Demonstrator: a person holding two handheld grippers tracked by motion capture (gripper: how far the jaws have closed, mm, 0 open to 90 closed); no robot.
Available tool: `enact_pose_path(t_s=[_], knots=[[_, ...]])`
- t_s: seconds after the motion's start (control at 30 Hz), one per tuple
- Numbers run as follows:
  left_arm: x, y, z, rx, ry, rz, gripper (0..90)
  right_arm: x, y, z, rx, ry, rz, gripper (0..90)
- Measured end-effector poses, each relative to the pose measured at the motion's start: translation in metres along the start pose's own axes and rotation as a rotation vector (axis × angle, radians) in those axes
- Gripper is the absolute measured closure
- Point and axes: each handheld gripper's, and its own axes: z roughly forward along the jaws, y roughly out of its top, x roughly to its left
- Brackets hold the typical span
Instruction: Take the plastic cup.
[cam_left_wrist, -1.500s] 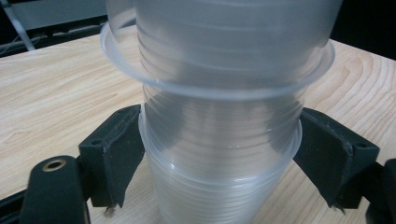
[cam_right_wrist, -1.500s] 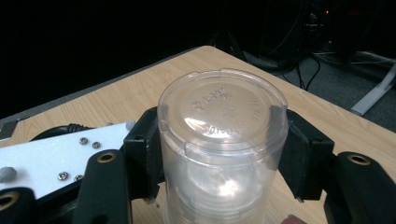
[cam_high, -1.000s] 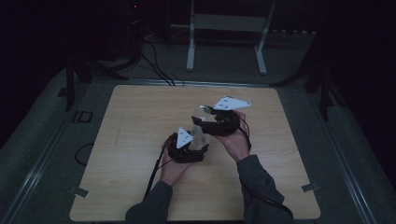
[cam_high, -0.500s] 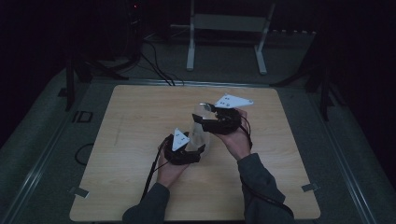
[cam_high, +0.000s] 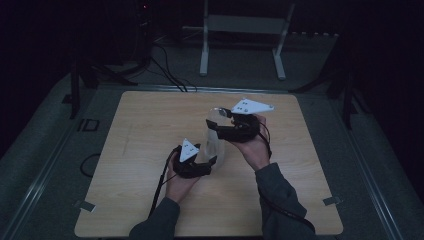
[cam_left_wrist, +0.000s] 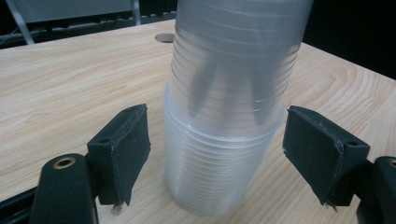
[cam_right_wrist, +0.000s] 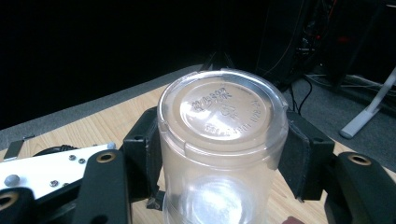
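Observation:
A stack of clear plastic cups (cam_high: 215, 137) stands upside down on the wooden table (cam_high: 145, 125). In the right gripper view the top cup's base (cam_right_wrist: 224, 109) faces up, and my right gripper (cam_right_wrist: 219, 154) is shut on the stack's upper part (cam_left_wrist: 233, 60). My left gripper (cam_left_wrist: 212, 154) has its pads on either side of the lower cups (cam_left_wrist: 210, 177). Its jaws have just been closing, and a small gap remains beside the left pad (cam_left_wrist: 123, 154). In the high view the left gripper (cam_high: 212, 159) is low at the stack and the right gripper (cam_high: 218, 122) is higher.
A white metal stand (cam_high: 245, 25) and dark cables (cam_high: 170, 75) lie behind the table. Grey flooring (cam_high: 380, 165) surrounds it. Bare wood stretches left and right of the hands. A round hole (cam_left_wrist: 164, 37) shows in the tabletop behind the stack.
The left gripper's jaws have narrowed around the bottom of the cup stack. The stack now shows more clearly, upright between the two grippers. Both hands have hardly shifted.

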Motion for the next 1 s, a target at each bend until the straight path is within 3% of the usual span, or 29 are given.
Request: enact_pose_path(t_s=[1.0], knots=[[-0.002,0.003,-0.007,0.002,-0.02,-0.004,24.0,-0.003,0.012,-0.026,-0.049,-0.028,-0.012,39.3]])
